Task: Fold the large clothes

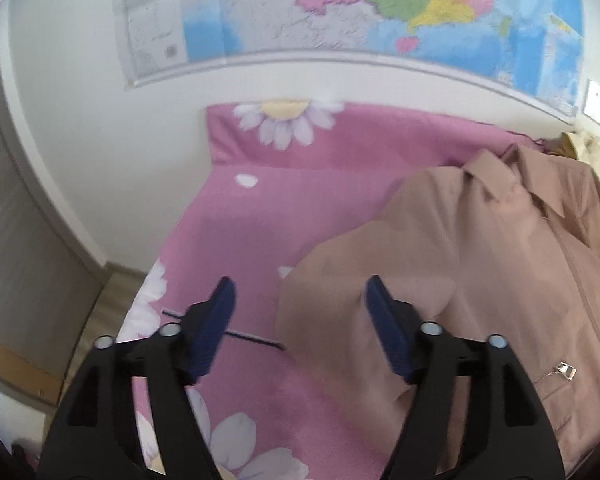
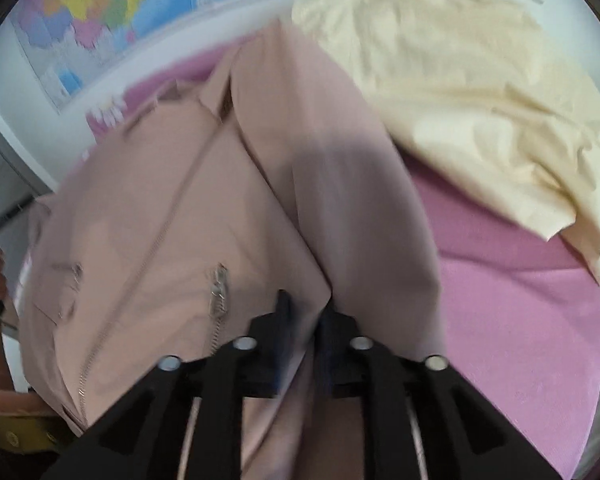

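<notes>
A tan zip-front jacket (image 1: 480, 264) lies on a pink flowered bed sheet (image 1: 260, 216), collar toward the wall. My left gripper (image 1: 300, 292) is open and empty, held above the jacket's left edge, where a folded sleeve lies. In the right wrist view the jacket (image 2: 160, 200) fills the middle. My right gripper (image 2: 306, 312) is shut on a fold of the jacket's right sleeve (image 2: 360, 200), which rises to the jaws.
A cream garment (image 2: 460, 80) lies crumpled on the sheet (image 2: 520, 300) beyond the jacket on the right. A wall map (image 1: 340, 12) hangs above the bed. The bed's left edge drops to a wooden floor (image 1: 100, 312). A thin dark rod (image 1: 252, 338) lies on the sheet.
</notes>
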Demonstrator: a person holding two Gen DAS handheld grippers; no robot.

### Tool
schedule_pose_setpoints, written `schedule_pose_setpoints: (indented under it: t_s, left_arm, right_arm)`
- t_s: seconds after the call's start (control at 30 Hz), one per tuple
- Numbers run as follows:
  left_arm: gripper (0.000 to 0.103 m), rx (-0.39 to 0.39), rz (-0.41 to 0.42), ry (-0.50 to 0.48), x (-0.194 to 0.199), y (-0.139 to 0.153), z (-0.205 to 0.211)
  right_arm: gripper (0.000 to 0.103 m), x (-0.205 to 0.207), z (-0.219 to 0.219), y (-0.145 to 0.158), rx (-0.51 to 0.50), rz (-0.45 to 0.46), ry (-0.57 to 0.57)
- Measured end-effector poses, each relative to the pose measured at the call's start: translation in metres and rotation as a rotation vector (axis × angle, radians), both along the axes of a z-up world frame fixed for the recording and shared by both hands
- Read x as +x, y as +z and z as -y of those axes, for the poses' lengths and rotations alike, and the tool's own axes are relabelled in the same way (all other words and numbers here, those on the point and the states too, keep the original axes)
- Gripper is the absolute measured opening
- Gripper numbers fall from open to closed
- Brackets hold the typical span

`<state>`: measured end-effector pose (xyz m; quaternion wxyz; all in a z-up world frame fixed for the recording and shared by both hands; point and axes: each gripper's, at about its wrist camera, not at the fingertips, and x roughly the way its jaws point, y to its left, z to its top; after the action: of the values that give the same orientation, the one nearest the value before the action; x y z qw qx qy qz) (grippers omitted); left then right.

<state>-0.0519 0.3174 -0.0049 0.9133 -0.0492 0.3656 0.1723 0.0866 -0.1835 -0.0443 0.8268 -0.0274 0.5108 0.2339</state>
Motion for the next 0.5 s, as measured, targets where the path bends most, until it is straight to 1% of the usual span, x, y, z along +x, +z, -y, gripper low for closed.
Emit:
schedule_pose_setpoints:
  t_s: [0.03,0.07,0.1,0.17,0.2,0.23,0.27,0.33,0.4,0.43,0.5]
  left_arm:
    - [0.088,-0.009,0.014,-0.036,0.001,0.003,0.004]
    - [0.089,0.011,0.027,-0.045,0.003,0.007,0.009]
    - [0.09,0.031,0.033,-0.058,0.006,0.009,0.013]
    - [0.09,0.045,0.042,-0.119,0.014,0.015,0.025]
    - [0.09,0.053,0.048,-0.16,0.022,0.018,0.033]
    - [0.09,0.07,0.051,-0.185,0.03,0.02,0.04]
    - [0.09,0.095,0.05,-0.215,0.045,0.021,0.05]
    - [0.09,0.089,0.021,-0.263,0.072,0.018,0.062]
    - [0.09,0.082,-0.008,-0.291,0.1,0.012,0.073]
    - [0.089,0.103,-0.019,-0.292,0.114,0.009,0.078]
    - [0.089,0.13,-0.05,-0.295,0.14,0.001,0.086]
  right_arm:
    - [0.033,0.0,0.0,0.005,-0.001,0.001,0.013]
    - [0.04,-0.001,-0.001,0.015,0.0,0.036,0.027]
    - [0.043,-0.003,-0.003,0.029,0.0,0.089,0.045]
    - [0.055,-0.002,-0.018,0.059,0.016,0.188,0.081]
    - [0.058,-0.001,-0.023,0.068,0.016,0.228,0.091]
    - [0.067,0.001,-0.033,0.08,-0.008,0.3,0.101]
    - [0.074,0.009,-0.047,0.088,-0.053,0.358,0.109]
    - [0.074,0.034,-0.073,0.095,-0.101,0.428,0.108]
    - [0.075,0.059,-0.096,0.095,-0.13,0.464,0.143]
    - [0.079,0.068,-0.103,0.094,-0.145,0.485,0.152]
    - [0.081,0.092,-0.13,0.083,-0.24,0.5,0.186]
